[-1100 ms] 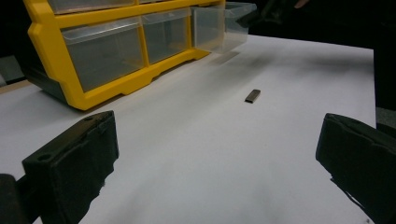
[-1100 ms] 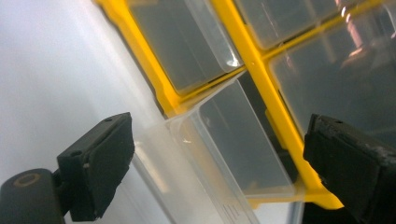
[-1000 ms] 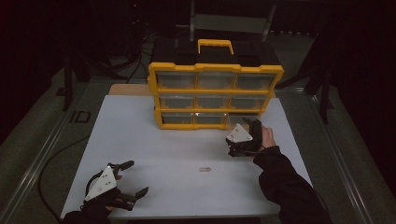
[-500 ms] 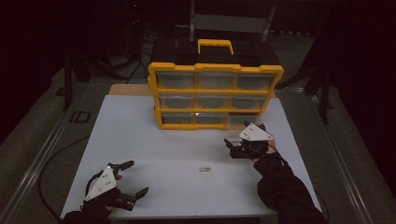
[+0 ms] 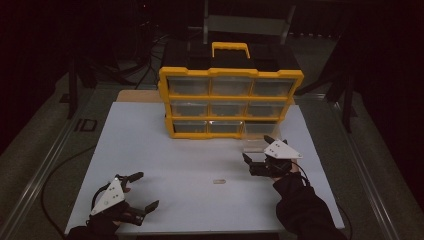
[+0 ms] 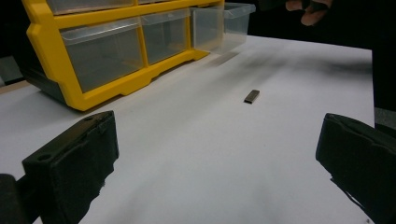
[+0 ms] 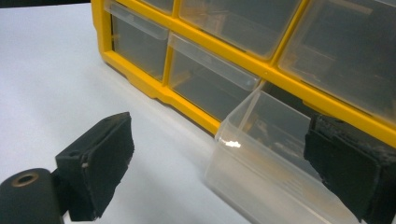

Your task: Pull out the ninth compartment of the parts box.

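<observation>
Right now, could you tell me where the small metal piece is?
In the high view, the small metal piece lies on the white table, between both grippers, in front of the yellow organizer.

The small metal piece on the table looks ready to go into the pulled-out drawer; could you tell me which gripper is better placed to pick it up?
Probably the right gripper: open, close beside the small metal piece and just in front of the pulled-out drawer. The left gripper, also open, sits farther off at the table's near corner.
</observation>
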Demonstrator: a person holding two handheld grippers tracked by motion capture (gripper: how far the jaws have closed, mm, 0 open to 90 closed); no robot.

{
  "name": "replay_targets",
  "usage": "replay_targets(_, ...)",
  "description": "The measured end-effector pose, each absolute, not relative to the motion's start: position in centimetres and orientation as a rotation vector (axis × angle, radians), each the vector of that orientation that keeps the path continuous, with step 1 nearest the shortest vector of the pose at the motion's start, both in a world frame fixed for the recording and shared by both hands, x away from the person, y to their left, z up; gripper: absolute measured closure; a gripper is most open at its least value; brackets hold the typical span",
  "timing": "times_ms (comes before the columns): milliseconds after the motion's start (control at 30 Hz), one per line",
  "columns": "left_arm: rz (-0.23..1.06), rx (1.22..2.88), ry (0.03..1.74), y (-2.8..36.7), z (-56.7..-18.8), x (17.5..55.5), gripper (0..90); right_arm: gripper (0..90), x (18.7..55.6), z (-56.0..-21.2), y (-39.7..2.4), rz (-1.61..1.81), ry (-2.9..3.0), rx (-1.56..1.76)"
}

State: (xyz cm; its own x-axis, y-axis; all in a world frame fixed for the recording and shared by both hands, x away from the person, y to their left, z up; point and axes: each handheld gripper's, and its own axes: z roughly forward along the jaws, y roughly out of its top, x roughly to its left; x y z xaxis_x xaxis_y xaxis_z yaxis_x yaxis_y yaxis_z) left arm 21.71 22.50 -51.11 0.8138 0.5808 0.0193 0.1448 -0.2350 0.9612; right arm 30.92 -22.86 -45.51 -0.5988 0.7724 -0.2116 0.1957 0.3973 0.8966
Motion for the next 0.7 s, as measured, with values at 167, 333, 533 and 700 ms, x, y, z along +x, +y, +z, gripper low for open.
replay_targets(167,0.452,1.789,0.557,22.5,-51.1,21.7,0.0,8.1,29.7,-45.9,-23.4,1.218,2.029,0.811)
replay_targets(333,0.452,1.791,0.554,22.5,-51.1,21.7,0.0,8.1,28.9,-46.6,-23.9,1.219,2.048,0.798)
replay_targets(533,0.450,1.789,0.555,22.5,-51.1,21.7,0.0,8.1,28.1,-47.3,-24.7,1.249,2.052,0.811)
replay_targets(700,0.452,1.787,0.555,22.5,-51.1,21.7,0.0,8.1,27.5,-47.7,-25.4,1.263,2.045,0.825)
